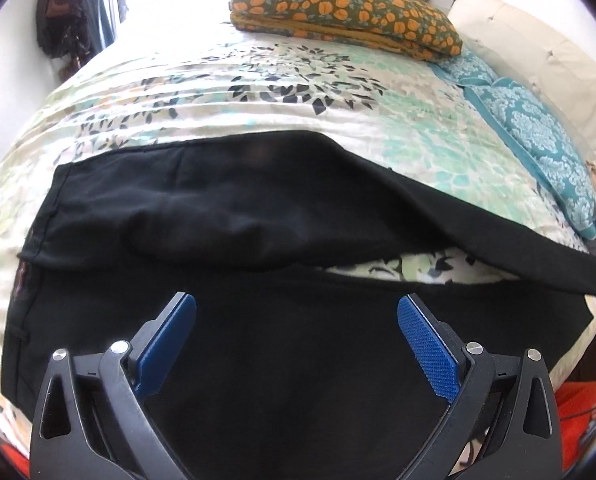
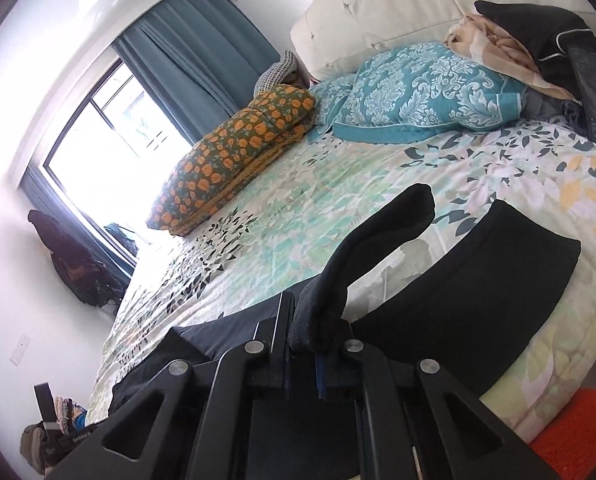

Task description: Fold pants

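Black pants lie spread across the flowered bedspread. My left gripper hovers over their near part, blue pads wide apart and nothing between them. One leg is stretched taut and lifted toward the right edge of this view. In the right wrist view my right gripper is shut on a bunch of that black fabric, which sticks up past the fingers. The other leg lies flat on the bed to the right of it.
A folded orange-flowered blanket and teal pillows lie at the far side, against a white headboard. A heap of clothes rests on the pillows. An orange rug lies beside the bed. Window and blue curtain stand behind.
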Demonstrator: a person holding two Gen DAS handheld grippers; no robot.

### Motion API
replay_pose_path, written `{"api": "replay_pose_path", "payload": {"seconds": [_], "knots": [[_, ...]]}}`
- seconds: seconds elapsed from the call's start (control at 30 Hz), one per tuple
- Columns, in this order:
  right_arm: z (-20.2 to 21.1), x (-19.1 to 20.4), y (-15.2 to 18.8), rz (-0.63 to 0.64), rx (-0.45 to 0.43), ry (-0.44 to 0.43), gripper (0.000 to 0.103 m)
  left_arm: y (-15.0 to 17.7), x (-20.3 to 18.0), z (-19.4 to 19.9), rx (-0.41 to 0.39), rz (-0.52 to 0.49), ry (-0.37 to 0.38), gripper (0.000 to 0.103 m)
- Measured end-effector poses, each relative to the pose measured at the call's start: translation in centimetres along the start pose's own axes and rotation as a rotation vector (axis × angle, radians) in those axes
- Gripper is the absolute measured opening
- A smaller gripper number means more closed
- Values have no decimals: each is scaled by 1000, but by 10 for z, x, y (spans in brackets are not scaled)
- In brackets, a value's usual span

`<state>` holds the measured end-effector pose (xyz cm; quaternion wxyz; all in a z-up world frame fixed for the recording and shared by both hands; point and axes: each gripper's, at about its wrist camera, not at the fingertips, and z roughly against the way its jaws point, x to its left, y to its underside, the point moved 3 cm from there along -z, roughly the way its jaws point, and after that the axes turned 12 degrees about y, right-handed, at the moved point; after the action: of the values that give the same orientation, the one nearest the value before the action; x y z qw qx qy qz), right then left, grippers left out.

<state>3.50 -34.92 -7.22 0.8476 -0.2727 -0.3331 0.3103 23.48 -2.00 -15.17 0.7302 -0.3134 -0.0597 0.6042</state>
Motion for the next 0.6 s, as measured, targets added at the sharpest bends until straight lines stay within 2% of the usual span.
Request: {"api": "replay_pose_path", "payload": {"seconds": [0.13,0.27,0.43,0.6], "knots": [[7,-1,0,0,-1,-26,9,-46,8,-36,29,63,11,102],[17,1,-4,20,-11,-47,9,-70,21,-76,76,174,62,101],[21,1,-5,44,-13,-54,9,-66,26,-100,87,223,60,101],[16,3,-2,47,8,-67,9,-59,31,-102,103,222,39,101]]}}
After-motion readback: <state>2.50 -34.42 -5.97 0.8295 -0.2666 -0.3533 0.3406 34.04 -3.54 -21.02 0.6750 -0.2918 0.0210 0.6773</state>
